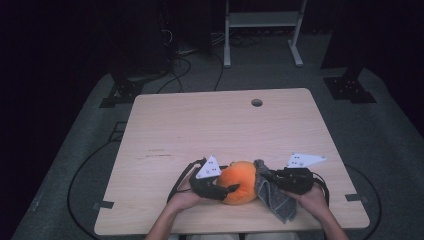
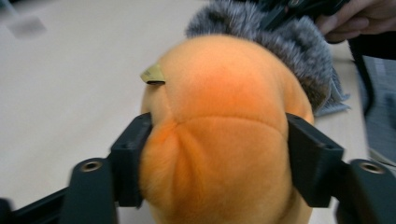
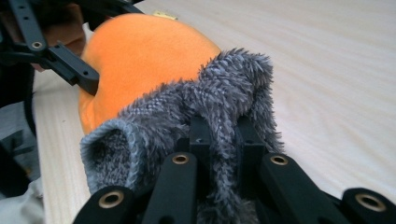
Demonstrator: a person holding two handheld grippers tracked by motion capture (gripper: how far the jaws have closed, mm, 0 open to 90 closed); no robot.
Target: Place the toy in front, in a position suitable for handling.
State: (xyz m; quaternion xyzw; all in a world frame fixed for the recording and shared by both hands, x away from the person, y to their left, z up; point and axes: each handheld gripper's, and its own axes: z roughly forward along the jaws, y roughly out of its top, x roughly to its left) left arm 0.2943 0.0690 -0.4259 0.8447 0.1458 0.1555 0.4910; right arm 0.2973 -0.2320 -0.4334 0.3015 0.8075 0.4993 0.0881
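Wiping the plush at the table's near edge

My left gripper squeezes the soft, light orange plush across its middle; my right gripper pinches the limp grey cloth against it.

Light wood-grain rectangular table, rounded corners, round cable hole near far edge. Faint dark marks left of centre. Resting on it near the front edge: round orange plush toy, with a fuzzy grey knitted cloth touching its right side, draping toward the front edge.
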